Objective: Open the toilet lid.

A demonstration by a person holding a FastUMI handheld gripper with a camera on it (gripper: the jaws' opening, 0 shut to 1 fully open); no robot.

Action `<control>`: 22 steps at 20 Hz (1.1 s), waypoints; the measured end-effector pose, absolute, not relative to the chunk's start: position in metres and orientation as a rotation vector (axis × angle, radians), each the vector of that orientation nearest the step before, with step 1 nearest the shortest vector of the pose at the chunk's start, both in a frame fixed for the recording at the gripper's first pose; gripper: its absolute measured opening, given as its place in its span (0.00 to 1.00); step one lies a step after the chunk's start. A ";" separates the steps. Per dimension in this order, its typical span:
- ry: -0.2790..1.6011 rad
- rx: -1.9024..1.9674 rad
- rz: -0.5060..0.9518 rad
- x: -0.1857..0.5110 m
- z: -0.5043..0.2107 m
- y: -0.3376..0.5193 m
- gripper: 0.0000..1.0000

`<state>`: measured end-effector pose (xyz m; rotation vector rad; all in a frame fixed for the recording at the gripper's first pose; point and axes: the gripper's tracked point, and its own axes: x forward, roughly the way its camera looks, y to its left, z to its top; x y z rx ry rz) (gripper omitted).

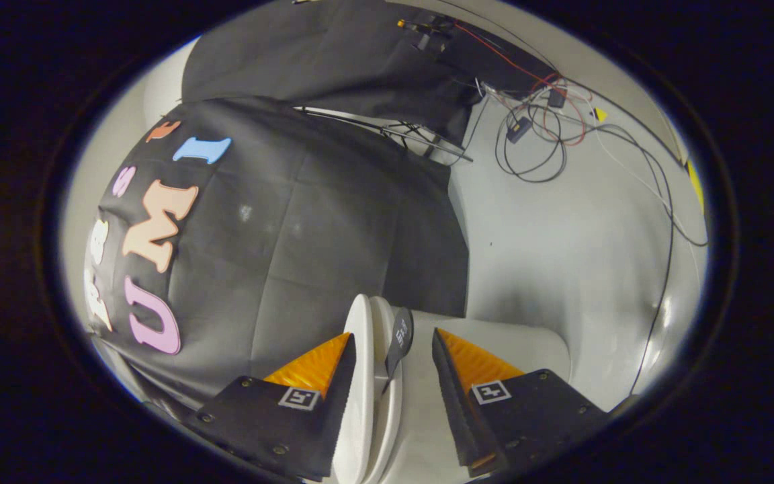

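Note:
The white toilet lid (360, 349) appears edge-on as a thin disc lying against a second white disc, the seat (383, 403). Both run between my fingers. A small dark tab (401, 336) sticks out from the rim in the gap. My gripper (391, 336) is open and rolled on its side. One finger (320, 376) lies along the lid's outer face, on the black cloth side. The other finger (467, 376) stands apart from the seat, over the white toilet body (528, 349). I cannot tell whether the lid has lifted off the seat.
The black cloth wall (279, 235) hangs behind the toilet on the lid's side. Beyond the fingers, on the other side, lies pale floor (562, 235) with a tangle of black and red cables (535, 134) and a dark stand (420, 138).

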<state>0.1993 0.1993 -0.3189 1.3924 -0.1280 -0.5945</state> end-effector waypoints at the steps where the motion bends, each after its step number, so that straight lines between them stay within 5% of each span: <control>1: -0.138 1.434 -0.583 0.203 -0.318 0.199 0.67; 3: -0.163 1.497 -0.561 0.214 -0.314 0.186 0.39; 6: -0.061 1.494 -0.588 0.223 -0.330 0.178 0.38; 8: -0.048 1.470 -0.538 0.227 -0.322 0.185 0.09; 22: -0.190 1.106 -0.382 0.229 -0.146 0.227 0.09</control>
